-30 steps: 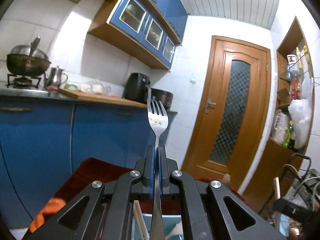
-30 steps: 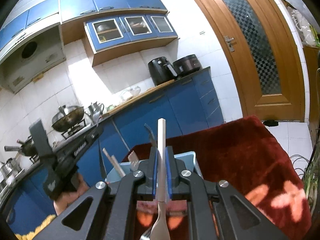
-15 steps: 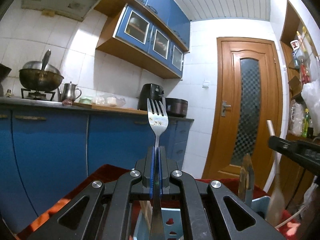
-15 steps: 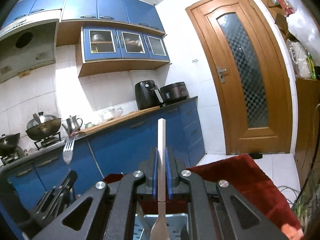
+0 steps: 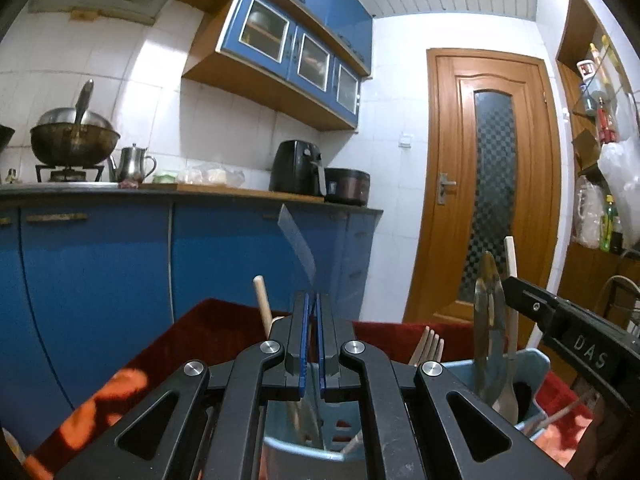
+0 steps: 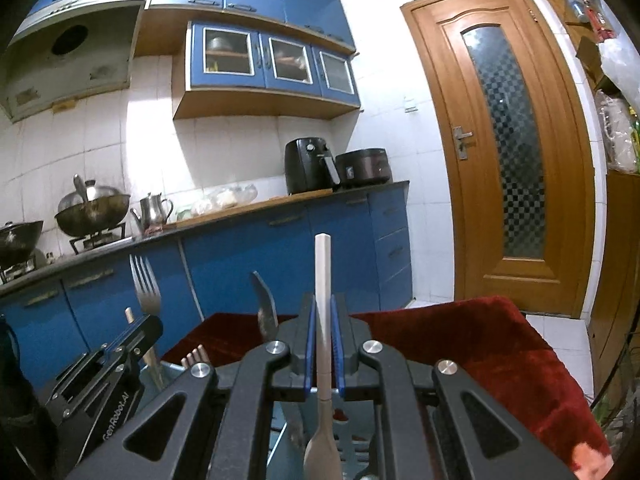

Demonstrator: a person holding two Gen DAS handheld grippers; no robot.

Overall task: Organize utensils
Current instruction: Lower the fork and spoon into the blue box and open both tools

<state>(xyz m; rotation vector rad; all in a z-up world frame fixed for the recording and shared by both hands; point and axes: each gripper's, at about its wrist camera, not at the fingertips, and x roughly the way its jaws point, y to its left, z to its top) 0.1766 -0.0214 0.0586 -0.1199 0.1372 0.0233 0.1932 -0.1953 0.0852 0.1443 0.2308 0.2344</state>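
Note:
My left gripper (image 5: 312, 300) stands over the blue utensil holder (image 5: 304, 454); its jaws stand slightly apart and the steel fork (image 5: 298, 240) between them is a motion-blurred streak, tilted left. In the right wrist view the same fork (image 6: 146, 288) rises upright out of the left gripper (image 6: 138, 330). My right gripper (image 6: 323, 308) is shut on a pale wooden spoon (image 6: 323, 280), handle up, bowl down over the holder (image 6: 352, 436). Other utensils stand in the holder, among them a spoon (image 5: 489, 320) and a fork (image 5: 430, 344).
The holder rests on a red cloth (image 6: 500, 360). Blue kitchen cabinets (image 5: 120, 264) and a counter with pots and appliances stand behind. A wooden door (image 5: 492, 184) is to the right. Shelves with bottles (image 5: 600, 216) are at the far right.
Both grippers have come down over the utensil holder. The fork, sharp and upright in my left gripper before, now shows blurred and tilted, and the left jaws have parted slightly.

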